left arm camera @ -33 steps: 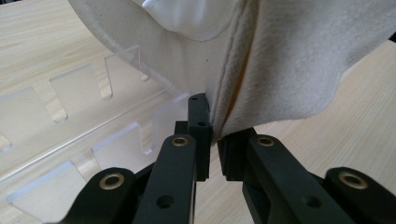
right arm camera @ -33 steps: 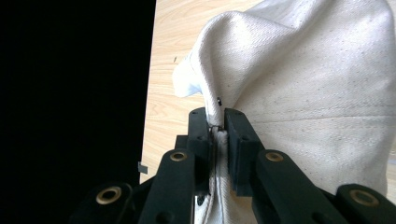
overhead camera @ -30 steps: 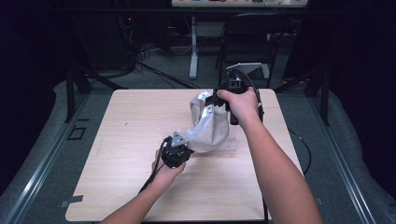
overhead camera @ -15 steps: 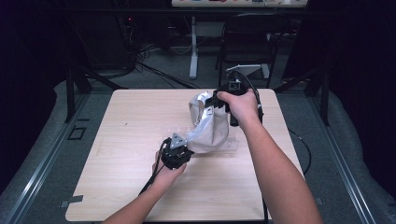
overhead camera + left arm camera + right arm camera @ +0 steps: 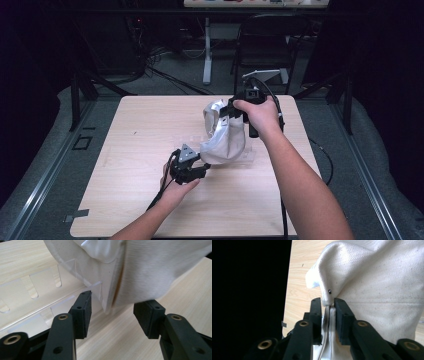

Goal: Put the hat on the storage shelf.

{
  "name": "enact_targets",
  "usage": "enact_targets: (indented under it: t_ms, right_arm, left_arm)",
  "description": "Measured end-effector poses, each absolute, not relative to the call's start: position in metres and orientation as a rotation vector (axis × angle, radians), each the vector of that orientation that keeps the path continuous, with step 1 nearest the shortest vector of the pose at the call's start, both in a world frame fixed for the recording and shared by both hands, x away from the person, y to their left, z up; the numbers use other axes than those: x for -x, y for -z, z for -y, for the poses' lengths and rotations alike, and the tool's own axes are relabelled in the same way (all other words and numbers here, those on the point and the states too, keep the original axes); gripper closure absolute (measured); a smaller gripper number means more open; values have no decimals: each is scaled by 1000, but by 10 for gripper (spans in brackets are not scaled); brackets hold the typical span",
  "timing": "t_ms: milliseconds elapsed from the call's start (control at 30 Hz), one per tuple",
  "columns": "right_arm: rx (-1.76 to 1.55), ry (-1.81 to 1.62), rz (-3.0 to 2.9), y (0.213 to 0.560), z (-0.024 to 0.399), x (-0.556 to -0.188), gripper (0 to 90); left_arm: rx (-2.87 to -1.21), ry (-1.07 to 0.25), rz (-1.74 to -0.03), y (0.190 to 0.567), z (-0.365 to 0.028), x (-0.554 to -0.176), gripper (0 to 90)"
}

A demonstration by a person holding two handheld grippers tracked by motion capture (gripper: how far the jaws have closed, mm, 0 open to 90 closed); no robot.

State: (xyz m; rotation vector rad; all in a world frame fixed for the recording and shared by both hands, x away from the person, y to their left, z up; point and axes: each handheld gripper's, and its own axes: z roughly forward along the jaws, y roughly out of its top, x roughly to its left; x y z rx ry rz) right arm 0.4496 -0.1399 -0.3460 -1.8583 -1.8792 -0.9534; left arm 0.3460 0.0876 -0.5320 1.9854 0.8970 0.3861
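Cloth bag [image 5: 226, 135] is stood upright at surface [image 5: 125, 190] centre, over a clear slotted tray [image 5: 37, 285]; long axis runs 12 to 6 in the high view. Upper edge is pinched by right tool [image 5: 327, 305], whose jaws have just eased slightly, fabric still between them. Left tool [image 5: 196, 169] lies nearer the lower corner, at 8 o'clock from it, released: jaws have just been opening, the corner [image 5: 107, 310] hanging free between the pads. Left gripper view alone reveals that gap.
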Motion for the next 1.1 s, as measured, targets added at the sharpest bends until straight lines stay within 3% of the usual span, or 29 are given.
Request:
enact_targets:
  t_ms: [467, 533, 967, 1100]
  right_arm:
    - [1804, 1020, 1927, 332, 154, -430, 623]
    - [1807, 1034, 1962, 332, 159, -426, 571]
    - [1843, 1054, 1962, 337, 188, -405, 530]
    - [1879, 1018, 1954, 352, 201, -400, 526]
  left_arm:
    - [-1960, -391, -896, 524, -116, -330, 441]
    - [-1960, -388, -919, 526, -126, -329, 441]
    - [-1966, -421, -992, 534, -166, -322, 439]
    - [-1954, -431, -1026, 538, -177, -323, 439]
